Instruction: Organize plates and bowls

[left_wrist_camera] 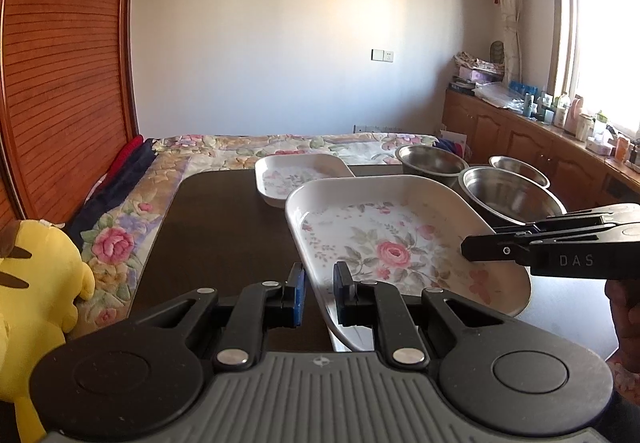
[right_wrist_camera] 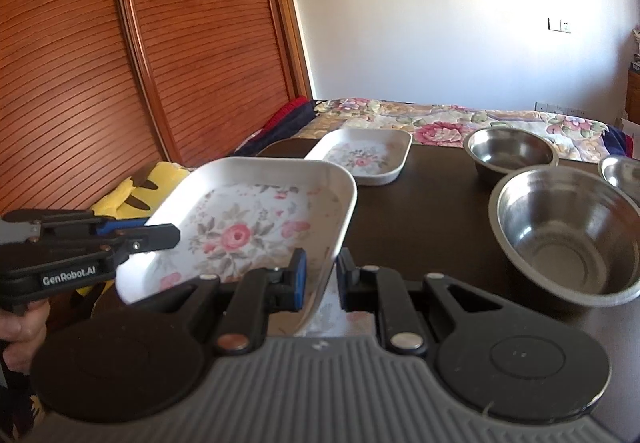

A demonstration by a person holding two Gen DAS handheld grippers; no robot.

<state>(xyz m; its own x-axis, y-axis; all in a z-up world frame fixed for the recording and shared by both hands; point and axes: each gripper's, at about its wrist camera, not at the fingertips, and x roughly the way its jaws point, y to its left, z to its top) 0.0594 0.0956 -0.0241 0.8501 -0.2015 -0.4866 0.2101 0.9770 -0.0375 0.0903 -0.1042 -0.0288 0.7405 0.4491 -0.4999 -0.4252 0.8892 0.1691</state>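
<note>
Both my grippers clamp near plate (left_wrist_camera: 400, 243): left gripper (left_wrist_camera: 319, 297) pinches its rim at 6 o'clock, right gripper (right_wrist_camera: 321, 285) pinches opposite rim. Plate off table (left_wrist_camera: 224, 227), tilted between them.

Step, I judge: carrying it to stack.

Second plate (left_wrist_camera: 296, 175) lies at 12 o'clock. Three bowls (right_wrist_camera: 568, 227) sit at 2 o'clock.

Next: level plate, lower onto second plate, release together.
</note>
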